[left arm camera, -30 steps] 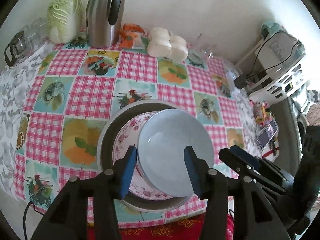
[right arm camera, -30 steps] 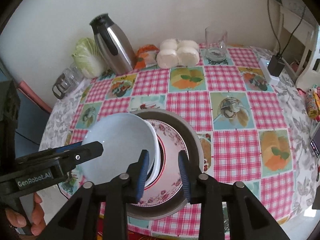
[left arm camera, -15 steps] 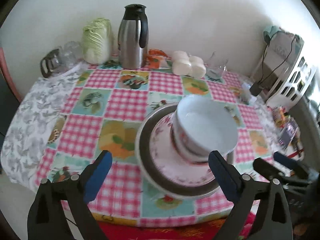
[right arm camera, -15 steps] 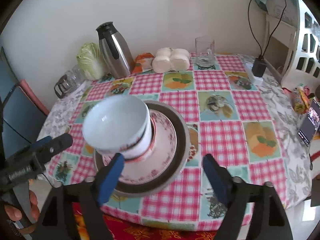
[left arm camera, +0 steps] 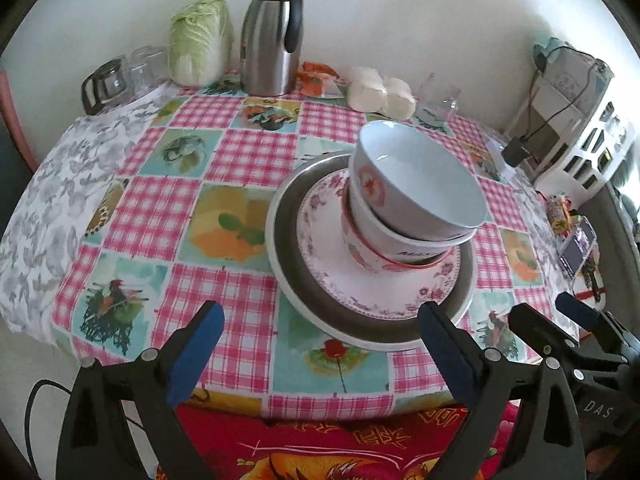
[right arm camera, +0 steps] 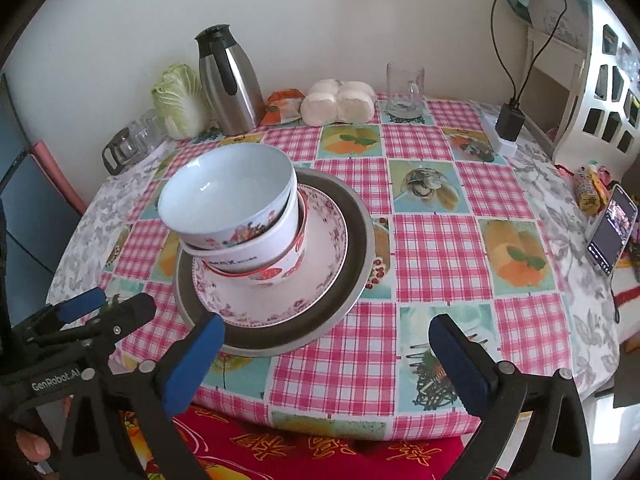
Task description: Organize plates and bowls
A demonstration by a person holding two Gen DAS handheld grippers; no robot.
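Left gripper (left arm camera: 320,354) gapes wide, holding nothing. Just ahead of it, nested bowls (left arm camera: 408,196) sit on stacked plates (left arm camera: 352,304). Right gripper (right arm camera: 324,360), jaws widening, is empty; the stack lies ahead-left of it.

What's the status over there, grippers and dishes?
Left gripper open, empty; right gripper opening, empty. White floral bowls nested, tilted, on pink-patterned plate in grey-rimmed dish. Nothing in the way.
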